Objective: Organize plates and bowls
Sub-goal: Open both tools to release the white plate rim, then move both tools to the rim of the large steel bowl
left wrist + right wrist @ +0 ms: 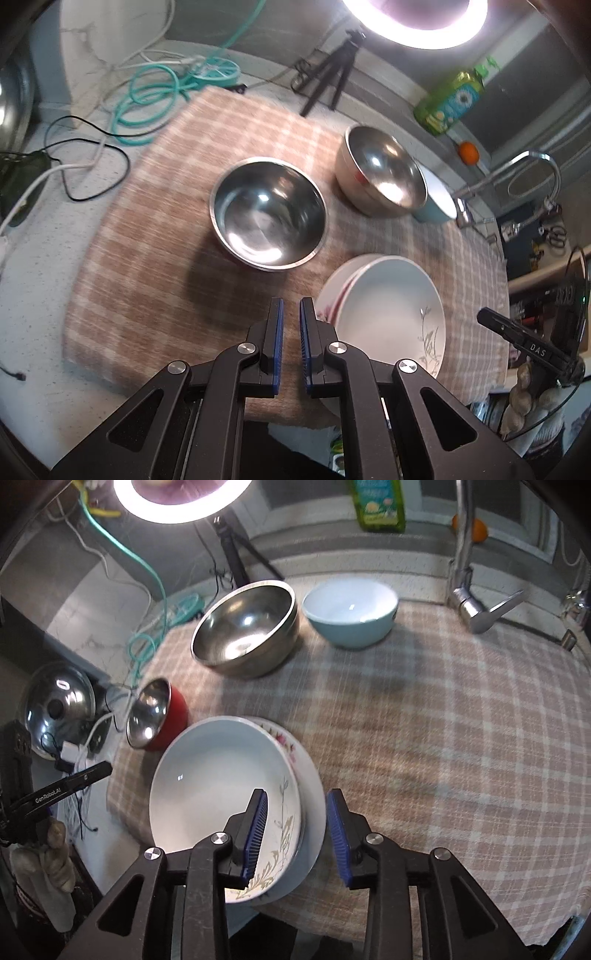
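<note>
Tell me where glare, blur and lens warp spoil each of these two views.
Left wrist view: the ring light burns out to white at the top, bright spots glint inside the near steel bowl, the checked cloth is smeared, and the edges curve and darken. Right wrist view: the ring light flares again, the tap and cloth look soft, and the stacked plates bulge.

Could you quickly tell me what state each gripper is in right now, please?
Left gripper: shut, holding nothing.
Right gripper: open, above the edge of the stacked plates, gripping nothing.
</note>
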A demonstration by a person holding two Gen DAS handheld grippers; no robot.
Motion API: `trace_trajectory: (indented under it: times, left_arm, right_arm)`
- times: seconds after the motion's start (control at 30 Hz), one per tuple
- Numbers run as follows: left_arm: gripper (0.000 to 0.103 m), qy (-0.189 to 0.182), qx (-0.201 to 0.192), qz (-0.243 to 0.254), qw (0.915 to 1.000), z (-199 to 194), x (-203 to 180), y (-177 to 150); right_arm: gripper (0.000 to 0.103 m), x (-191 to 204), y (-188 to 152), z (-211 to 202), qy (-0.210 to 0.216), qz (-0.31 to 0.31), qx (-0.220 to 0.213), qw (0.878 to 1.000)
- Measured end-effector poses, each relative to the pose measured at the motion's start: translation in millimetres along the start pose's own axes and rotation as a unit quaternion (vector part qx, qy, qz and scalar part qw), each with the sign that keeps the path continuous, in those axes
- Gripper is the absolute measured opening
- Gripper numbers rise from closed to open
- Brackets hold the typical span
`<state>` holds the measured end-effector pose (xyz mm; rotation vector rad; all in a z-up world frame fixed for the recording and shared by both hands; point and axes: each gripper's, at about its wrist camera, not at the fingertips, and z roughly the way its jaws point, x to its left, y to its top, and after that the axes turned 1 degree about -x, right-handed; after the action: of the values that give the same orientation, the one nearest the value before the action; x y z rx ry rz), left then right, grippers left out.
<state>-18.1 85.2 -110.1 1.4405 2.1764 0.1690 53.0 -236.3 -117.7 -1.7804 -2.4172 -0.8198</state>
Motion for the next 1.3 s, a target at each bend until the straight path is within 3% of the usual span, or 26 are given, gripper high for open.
trace_trajectory:
  times: [0.3,0.53,0.83,1.13,1.3]
  left_arm:
    - [0.007,0.000,-0.043,-0.034,0.9985,-36.6,29.2,25.8]
    - [0.007,-0.009,-0.046,-0.019,0.9987,-38.6,30.5,50.2]
    - [0.007,-0.018,-0.009,0.055,0.9983,-6.9,-4.7,95.3]
    - [0.007,-0.018,0.035,0.140,0.9893,39.3,-55.1,133.3]
    - [0.007,-0.023,0.057,0.149,0.9869,62.4,-65.7,149.8]
  right_arm:
    - [0.031,-0.2,10.0,-36.2,0.006,0.009,-0.072,0.997]
    - [0.035,-4.3,25.9,-55.4,0.009,0.036,-0.107,0.994]
    - [0.035,-5.0,53.7,-25.2,0.032,0.084,-0.068,0.994]
    - [0.035,-3.8,89.6,19.8,0.050,0.125,-0.029,0.990]
    - [0.035,0.9,108.7,44.1,0.038,0.129,-0.013,0.991]
